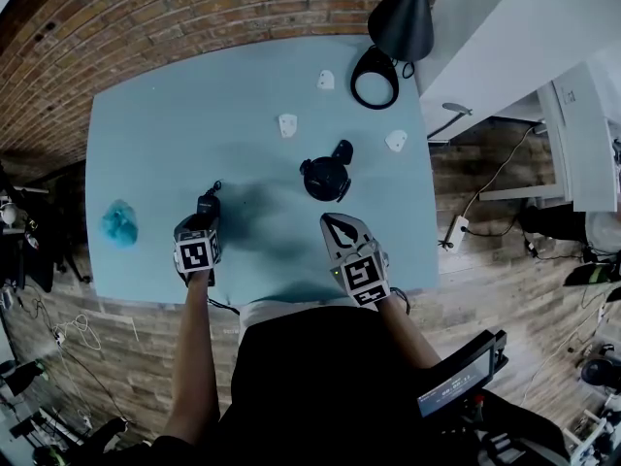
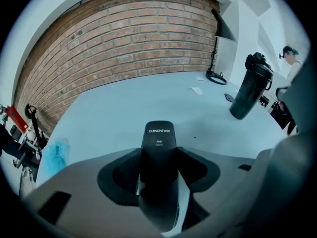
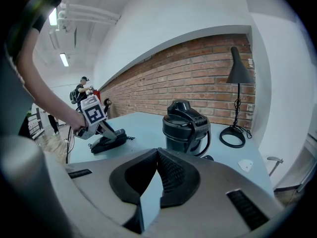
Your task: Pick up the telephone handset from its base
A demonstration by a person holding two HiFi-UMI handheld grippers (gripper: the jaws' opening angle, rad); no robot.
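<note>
Left gripper (image 1: 206, 216): grey shell on my feed, with black jaw pads.
Right gripper (image 1: 337, 226): pale grey, pointed shell; black pads (image 3: 171, 175) with ribbed faces.
Marker cubes: white, with black square codes; I count one on the left (image 1: 195, 253) and one on the right (image 1: 363, 276).
Cable (image 1: 221, 306): a thin black lead behind the left cube.
Clothing (image 1: 320, 377): I see a black top.

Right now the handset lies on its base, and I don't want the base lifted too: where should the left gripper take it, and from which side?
Probably pads on the two long sides of the handset, across its narrow width, coming steeply from above. It lies flat on the base, so only its top and sides are free. The left gripper straddles it that way.
</note>
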